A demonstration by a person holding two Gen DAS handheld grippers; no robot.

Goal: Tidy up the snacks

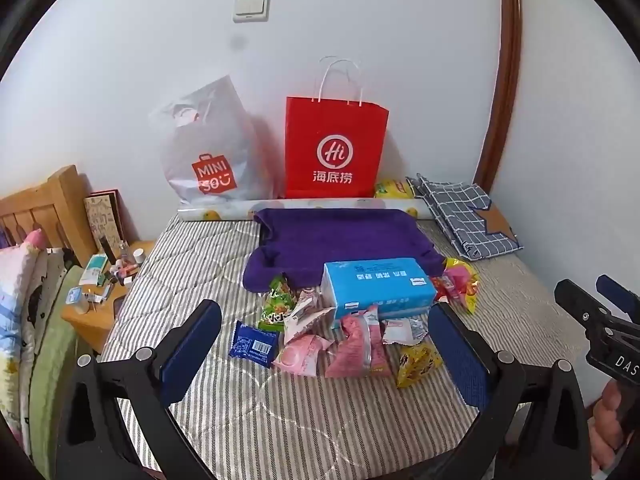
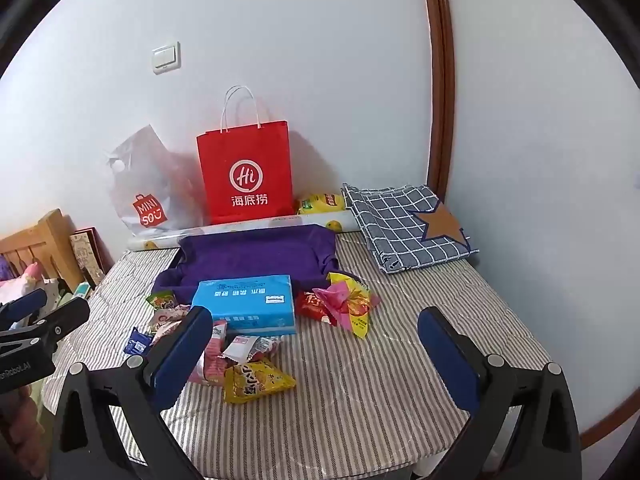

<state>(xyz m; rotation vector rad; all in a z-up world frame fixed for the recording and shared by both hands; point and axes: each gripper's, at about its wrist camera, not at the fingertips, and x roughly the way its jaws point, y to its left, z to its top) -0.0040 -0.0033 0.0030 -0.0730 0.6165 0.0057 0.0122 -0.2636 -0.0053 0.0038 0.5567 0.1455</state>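
A loose heap of snack packets [image 1: 340, 336] lies on the striped grey-and-white bed cover [image 1: 280, 420], just in front of a blue tissue pack [image 1: 378, 288] printed with white characters too small to read. In the heap are a dark blue wrapper with a barcode [image 1: 253, 344], a green packet [image 1: 277, 304], several pink ones, and a yellow triangular packet [image 2: 256, 382]. To the right of the tissue pack sits a second small cluster of red, pink and yellow wrappers [image 2: 344, 304].

Behind the tissue pack lies a purple cloth [image 1: 340, 240]. Against the white wall stand a red paper bag [image 1: 334, 148] marked "Hi" in a circle above "海底捞", and a translucent plastic bag [image 1: 208, 152] with a red "MINISO" logo. A yellow packet [image 2: 322, 203] rests beside the red bag, next to a folded blue checked cloth [image 2: 404, 228] with a brown star.

The left gripper [image 1: 326, 354] hangs above the heap, jaws spread wide, grasping nothing. The right gripper [image 2: 316, 354] is likewise released and empty, over the bare cover.
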